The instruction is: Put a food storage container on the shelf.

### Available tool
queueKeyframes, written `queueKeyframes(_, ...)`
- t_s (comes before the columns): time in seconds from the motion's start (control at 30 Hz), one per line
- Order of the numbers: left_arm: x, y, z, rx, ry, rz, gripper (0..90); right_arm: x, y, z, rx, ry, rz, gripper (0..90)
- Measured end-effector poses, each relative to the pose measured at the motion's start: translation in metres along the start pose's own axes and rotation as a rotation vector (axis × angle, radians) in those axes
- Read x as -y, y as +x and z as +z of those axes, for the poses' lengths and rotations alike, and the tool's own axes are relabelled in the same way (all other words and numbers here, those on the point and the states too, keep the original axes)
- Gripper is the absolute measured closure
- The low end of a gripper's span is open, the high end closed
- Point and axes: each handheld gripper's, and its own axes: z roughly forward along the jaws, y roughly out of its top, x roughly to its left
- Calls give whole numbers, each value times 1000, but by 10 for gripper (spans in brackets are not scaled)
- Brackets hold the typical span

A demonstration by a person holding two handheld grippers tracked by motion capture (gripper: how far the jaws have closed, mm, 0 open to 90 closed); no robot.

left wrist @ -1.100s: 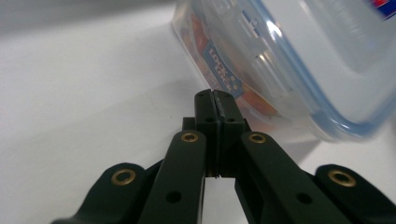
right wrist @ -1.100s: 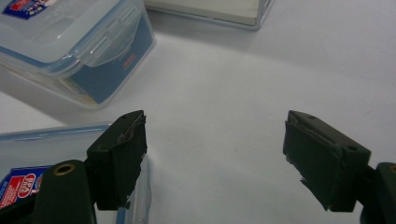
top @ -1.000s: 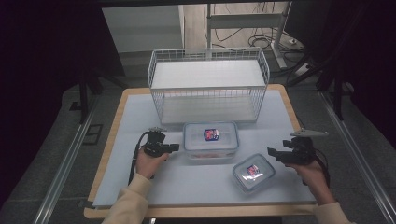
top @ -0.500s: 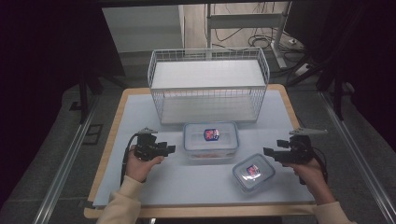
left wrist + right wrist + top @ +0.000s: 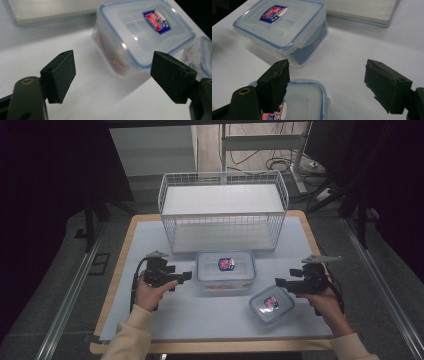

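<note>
A large clear container (image 5: 225, 270) with a blue-rimmed lid and a red and blue label sits mid-table. A smaller one of the same kind (image 5: 271, 304) lies to its front right. My left gripper (image 5: 186, 276) is just left of the large container (image 5: 145, 32). Its jaws have just been opening and now stand wide (image 5: 113, 75) with nothing between them. My right gripper (image 5: 279, 282) is beside the small container's right end, also open (image 5: 327, 82). The small container (image 5: 304, 102) lies under its left jaw, with the large one (image 5: 282, 27) beyond.
A white wire basket (image 5: 223, 212) stands at the back of the table, right behind the large container. The white mat (image 5: 150, 320) on the wooden tabletop has bare room at the front left. Dark floor and metal rails lie around the table.
My left gripper has drawn back a little to the left, away from the large container. The right gripper and both containers have kept their places.
</note>
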Motion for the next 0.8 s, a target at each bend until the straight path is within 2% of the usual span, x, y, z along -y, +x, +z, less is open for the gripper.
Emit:
queueKeyframes(0.17,-9,-2,9,21,12,-3,181,-14,10,14,-36,6,-15,192)
queueKeyframes(0.27,-15,0,15,47,17,-24,177,-25,16,23,-56,12,-12,193)
queueKeyframes(0.33,-17,2,19,44,22,-28,178,-31,20,30,-46,34,-9,193)
queueKeyframes(0.43,-20,4,21,62,25,-37,182,-39,24,40,-53,46,3,193)
queueKeyframes(0.67,-24,5,32,63,42,-44,187,-52,29,61,-104,75,47,194)
queueKeyframes(0.8,-26,6,44,93,50,-61,191,-58,31,75,-129,100,76,195)
